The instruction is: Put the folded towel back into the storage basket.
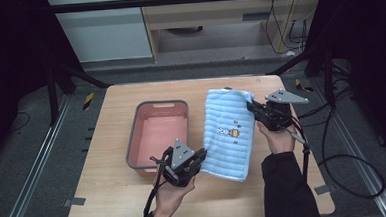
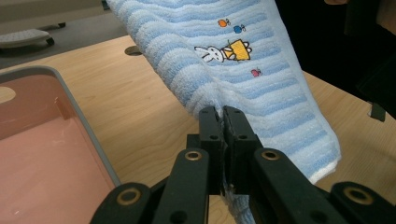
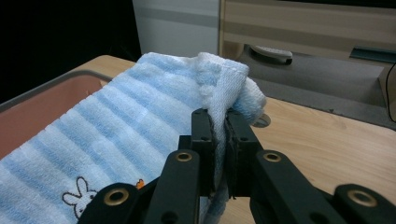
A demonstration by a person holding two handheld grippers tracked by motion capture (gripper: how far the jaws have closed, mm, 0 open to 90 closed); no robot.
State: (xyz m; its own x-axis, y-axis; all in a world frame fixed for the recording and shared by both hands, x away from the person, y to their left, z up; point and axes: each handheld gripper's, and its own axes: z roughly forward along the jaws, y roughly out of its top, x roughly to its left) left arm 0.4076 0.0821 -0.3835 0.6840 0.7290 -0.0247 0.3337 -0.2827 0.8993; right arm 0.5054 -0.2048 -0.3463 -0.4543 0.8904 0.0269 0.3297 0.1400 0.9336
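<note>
Two hand-held grippers hold blue striped towel (image 1: 230,132) off bench (image 1: 115,192). Pink tub (image 1: 158,135) left of centre. Left hand-held gripper (image 1: 201,158) clamped on towel's near-left corner; right hand-held gripper (image 1: 252,107) clamped on far-right corner.

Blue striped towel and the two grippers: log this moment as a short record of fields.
item: blue and white striped terry towel with a small rabbit print
towel state: stretched between both grippers, near end touching the table
left gripper: shut on the towel's near edge
right gripper: shut on the towel's bunched far edge
nearby: pink rectangular plastic basin with grey rim, beside the towel, nothing in it
surface: light wooden table
</note>
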